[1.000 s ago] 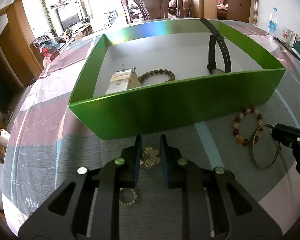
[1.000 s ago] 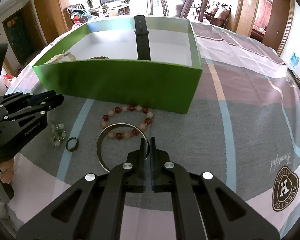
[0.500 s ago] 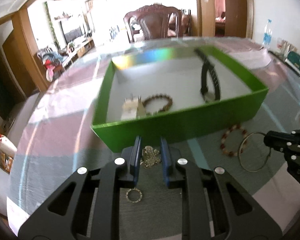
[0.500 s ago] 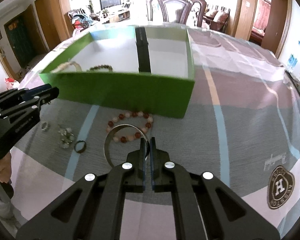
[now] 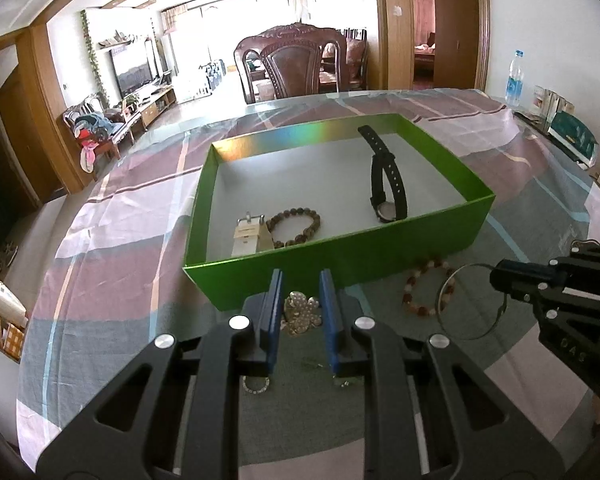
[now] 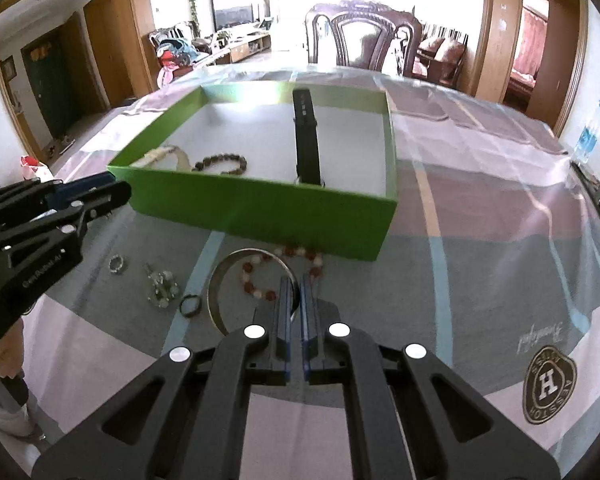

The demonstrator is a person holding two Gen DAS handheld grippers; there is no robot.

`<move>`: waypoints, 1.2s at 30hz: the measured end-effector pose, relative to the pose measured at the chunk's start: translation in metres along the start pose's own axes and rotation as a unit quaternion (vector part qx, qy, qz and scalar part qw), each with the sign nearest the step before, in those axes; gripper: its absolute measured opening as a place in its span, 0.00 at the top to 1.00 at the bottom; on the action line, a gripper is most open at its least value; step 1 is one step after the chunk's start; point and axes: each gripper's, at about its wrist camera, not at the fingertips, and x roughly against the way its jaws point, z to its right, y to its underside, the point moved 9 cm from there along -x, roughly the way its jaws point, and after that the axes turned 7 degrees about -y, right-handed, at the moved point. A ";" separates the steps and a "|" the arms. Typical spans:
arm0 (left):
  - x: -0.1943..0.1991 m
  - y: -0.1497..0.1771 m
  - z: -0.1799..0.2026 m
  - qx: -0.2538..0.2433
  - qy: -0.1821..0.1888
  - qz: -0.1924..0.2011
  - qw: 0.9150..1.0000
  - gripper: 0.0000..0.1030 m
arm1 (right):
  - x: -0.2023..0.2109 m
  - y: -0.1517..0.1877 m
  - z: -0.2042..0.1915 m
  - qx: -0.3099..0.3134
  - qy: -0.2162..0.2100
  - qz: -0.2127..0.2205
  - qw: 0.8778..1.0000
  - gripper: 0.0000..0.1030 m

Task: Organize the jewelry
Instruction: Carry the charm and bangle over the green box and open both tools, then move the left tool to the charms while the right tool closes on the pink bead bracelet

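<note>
Both tools grip jewelry just short of the green box (image 5: pixel 380 256).

The left tool (image 5: pixel 301 280) pinches what looks like a flower-shaped brooch (image 5: pixel 300 314) between its pads. The right tool (image 6: pixel 296 284) is clamped on the thin rim of a silver bangle (image 6: pixel 220 280), an edge that suits its narrow bite. Both pieces seem bound for the box, beside the watch (image 5: pixel 388 184) and brown bracelet (image 5: pixel 296 226).

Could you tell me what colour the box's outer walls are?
Bright green box, clearest in the left wrist view.
</note>
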 end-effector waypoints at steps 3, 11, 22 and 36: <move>0.001 -0.003 -0.005 -0.001 -0.001 -0.001 1.000 0.82 | 0.002 -0.003 0.001 -0.005 -0.001 0.001 1.000 0.96; 0.002 -0.053 -0.055 0.028 -0.019 0.015 0.999 0.82 | 0.035 -0.070 0.004 0.002 0.003 0.070 0.998 0.96; -0.066 -0.076 -0.054 0.065 0.028 -0.056 0.996 0.82 | -0.031 -0.101 0.034 -0.062 -0.021 0.042 0.997 0.95; -0.033 -0.024 -0.052 0.025 0.028 -0.060 0.998 0.61 | -0.012 -0.040 -0.001 0.014 -0.041 -0.003 0.999 0.82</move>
